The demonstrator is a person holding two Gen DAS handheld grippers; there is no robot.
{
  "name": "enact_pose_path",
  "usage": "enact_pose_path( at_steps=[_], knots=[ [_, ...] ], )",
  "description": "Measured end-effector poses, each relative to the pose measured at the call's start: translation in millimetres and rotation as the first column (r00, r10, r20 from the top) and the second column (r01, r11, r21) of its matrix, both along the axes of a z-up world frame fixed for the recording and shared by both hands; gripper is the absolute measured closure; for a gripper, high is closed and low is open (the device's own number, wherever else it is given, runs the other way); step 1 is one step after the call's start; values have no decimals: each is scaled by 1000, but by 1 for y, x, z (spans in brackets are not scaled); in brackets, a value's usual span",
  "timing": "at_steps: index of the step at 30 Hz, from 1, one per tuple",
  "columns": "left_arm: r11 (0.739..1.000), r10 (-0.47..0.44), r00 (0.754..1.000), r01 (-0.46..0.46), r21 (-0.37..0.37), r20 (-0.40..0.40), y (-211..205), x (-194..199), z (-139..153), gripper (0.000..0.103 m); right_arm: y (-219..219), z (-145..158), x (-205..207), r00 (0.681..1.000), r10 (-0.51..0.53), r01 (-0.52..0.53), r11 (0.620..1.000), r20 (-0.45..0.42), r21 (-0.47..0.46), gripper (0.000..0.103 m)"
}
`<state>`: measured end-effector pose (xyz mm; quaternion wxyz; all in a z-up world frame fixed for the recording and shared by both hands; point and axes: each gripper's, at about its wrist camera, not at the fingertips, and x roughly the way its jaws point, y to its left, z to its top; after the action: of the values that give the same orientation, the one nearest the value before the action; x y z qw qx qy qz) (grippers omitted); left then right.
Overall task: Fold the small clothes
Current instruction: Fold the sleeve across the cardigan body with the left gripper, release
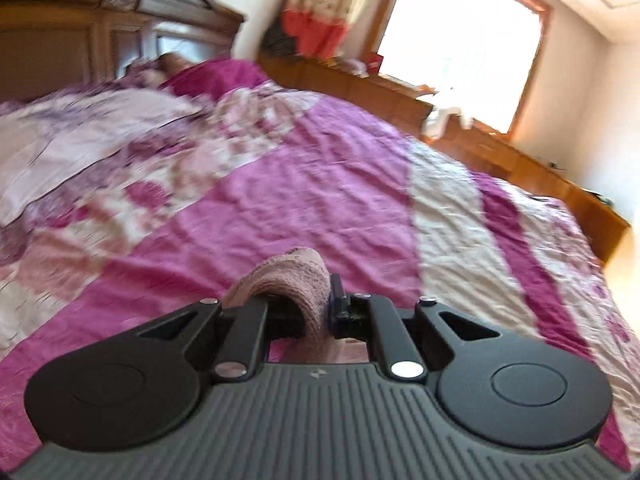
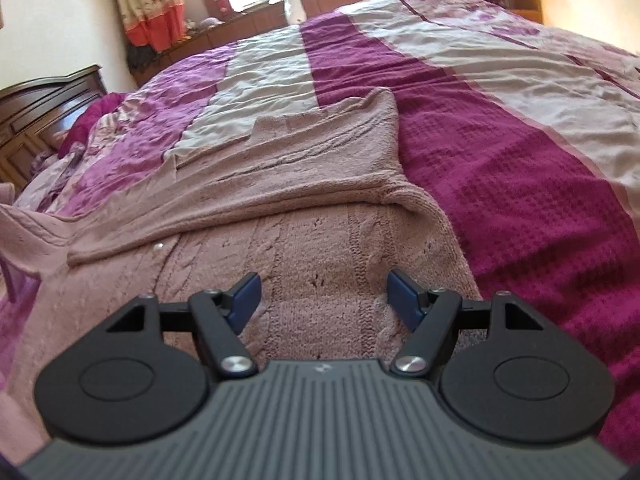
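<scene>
Two hand-held grippers are working over a bed (image 2: 500, 168) covered by a quilt in magenta and pale stripes. The left hand-held gripper (image 1: 298, 312) is clenched on a bunched fold of a dusty-pink knitted sweater (image 1: 292, 280), and the cloth is humping up between its black fingers (image 1: 338, 300) and hanging down behind them, raised above the quilt (image 1: 320, 184). The right hand-held gripper (image 2: 322, 296) is standing released, its blue-padded fingers (image 2: 246, 292) spread wide apart and hovering just over the cable-knit body of the sweater (image 2: 280, 208). In the right wrist view the sweater is lying spread across the bed, with one part already turned over the body in a long band, and its left edge is lifting off toward the side of the frame. A small pale button (image 2: 159, 245) is showing near the fold line. Beyond the bed a dark wooden headboard (image 1: 100, 36) is standing at one end, a low wooden cabinet (image 1: 400, 96) is running along the wall under a bright window (image 1: 456, 40), and a cream and red curtain (image 2: 148, 4) is hanging beside it. The left wrist view is blurring toward the pillow end.
</scene>
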<state>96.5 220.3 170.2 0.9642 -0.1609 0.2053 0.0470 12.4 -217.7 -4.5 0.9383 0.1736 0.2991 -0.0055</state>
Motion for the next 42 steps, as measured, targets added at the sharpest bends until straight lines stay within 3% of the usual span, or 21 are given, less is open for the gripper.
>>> enact_pose_path(
  at_steps=[6,11,15,22,26,31,33,37,42],
  knots=[
    [994,-105,993,103,31,55,-62,0,29,92,9,18,3,1000,13,-14,999,-13,-41,31],
    [980,-193,980,190,54,58,-133,9,28,92,5,31,5,1000,12,-11,999,24,-54,31],
    [967,-242,970,241,77,6,-183,16,6,92,-5,36,4,999,-6,7,999,40,-33,31],
    [956,-274,946,287,54,-174,-236,25,-70,92,-17,21,1,1000,-30,30,1000,1,5,31],
    [943,-300,926,325,76,-228,-243,22,-95,89,-24,14,-1,999,-41,42,998,-14,49,31],
    [936,-322,910,348,57,-263,-231,12,-99,50,-23,15,1,999,-32,33,999,-17,43,31],
    [940,-315,913,338,51,-259,-222,0,-96,43,-22,17,3,1000,-24,25,999,-14,49,31],
    [953,-271,924,296,58,-270,-203,-16,-90,36,-16,21,6,1000,-7,8,999,-15,43,31],
    [974,-189,941,215,65,-281,-169,-34,-81,36,-1,34,8,1000,30,-31,999,8,44,31]
  ],
)
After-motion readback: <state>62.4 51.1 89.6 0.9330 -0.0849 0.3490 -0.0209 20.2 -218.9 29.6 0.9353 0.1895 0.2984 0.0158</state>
